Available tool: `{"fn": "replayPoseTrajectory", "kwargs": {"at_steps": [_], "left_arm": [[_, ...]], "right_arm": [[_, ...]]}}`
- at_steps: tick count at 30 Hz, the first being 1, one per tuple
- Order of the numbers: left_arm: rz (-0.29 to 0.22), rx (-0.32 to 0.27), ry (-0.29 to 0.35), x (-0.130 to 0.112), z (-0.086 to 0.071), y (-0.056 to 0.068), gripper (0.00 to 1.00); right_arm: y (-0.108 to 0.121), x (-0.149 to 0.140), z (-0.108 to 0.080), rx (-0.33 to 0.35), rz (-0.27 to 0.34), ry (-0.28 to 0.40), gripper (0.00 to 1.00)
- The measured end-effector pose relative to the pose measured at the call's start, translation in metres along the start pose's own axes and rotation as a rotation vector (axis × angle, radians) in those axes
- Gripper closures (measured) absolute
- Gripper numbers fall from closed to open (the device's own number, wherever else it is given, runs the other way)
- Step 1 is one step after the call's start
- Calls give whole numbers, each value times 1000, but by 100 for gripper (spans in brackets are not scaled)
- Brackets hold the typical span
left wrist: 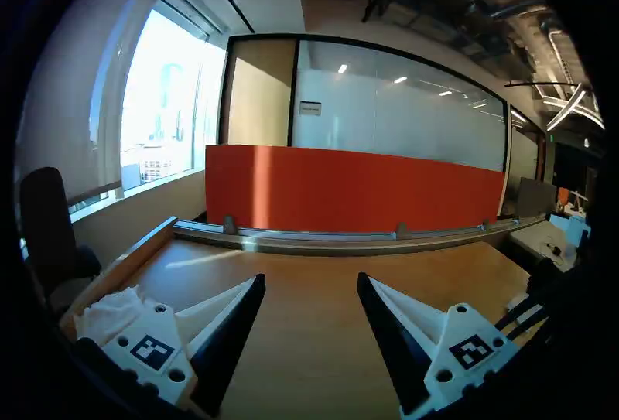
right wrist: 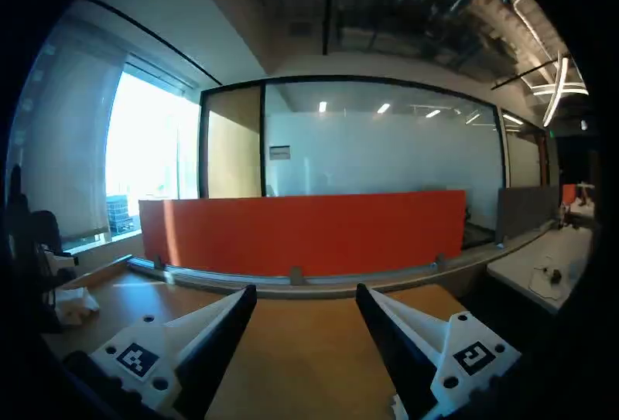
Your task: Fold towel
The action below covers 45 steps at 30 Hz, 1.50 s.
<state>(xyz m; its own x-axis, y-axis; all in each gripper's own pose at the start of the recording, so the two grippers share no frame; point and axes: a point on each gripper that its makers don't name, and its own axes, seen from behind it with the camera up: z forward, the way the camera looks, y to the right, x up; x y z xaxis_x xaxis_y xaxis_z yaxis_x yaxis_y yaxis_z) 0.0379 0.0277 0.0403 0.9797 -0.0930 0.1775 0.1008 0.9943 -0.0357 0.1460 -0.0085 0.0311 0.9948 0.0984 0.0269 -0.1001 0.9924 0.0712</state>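
A crumpled white towel (left wrist: 111,313) lies on the wooden desk (left wrist: 309,343) near its left edge, just left of my left gripper's left finger. My left gripper (left wrist: 309,279) is open above the desk with nothing between its fingers. In the right gripper view the same towel (right wrist: 74,305) sits far to the left on the desk (right wrist: 306,358). My right gripper (right wrist: 306,290) is also open and holds nothing. Neither gripper touches the towel.
An orange partition (left wrist: 348,188) on a metal rail (left wrist: 333,240) closes off the back of the desk. A dark chair (left wrist: 46,234) stands by the window on the left. Another desk (right wrist: 542,261) with small items is at the right.
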Motion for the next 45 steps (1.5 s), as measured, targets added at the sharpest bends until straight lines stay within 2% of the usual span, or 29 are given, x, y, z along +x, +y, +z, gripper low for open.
{"fn": "replayPoseTrajectory", "kwargs": {"at_steps": [11,17,26,32,41,45], "left_arm": [[-8,14,16,3,0,-10,12],[-9,6,28,7,1,-9,12],[30,3,48,5,1,-10,12],[27,-1,66,6,1,-13,12],[33,7,76,-8,1,-22,12],[62,17,90,-17,2,-27,12]], "right_arm": [[-13,4,4,13,5,10,1],[-19,5,6,17,-9,6,1],[-30,8,4,20,-17,-2,1],[-39,7,3,23,-13,-8,1],[-56,1,2,39,-16,-15,1],[-60,2,0,39,-19,-12,1]]}}
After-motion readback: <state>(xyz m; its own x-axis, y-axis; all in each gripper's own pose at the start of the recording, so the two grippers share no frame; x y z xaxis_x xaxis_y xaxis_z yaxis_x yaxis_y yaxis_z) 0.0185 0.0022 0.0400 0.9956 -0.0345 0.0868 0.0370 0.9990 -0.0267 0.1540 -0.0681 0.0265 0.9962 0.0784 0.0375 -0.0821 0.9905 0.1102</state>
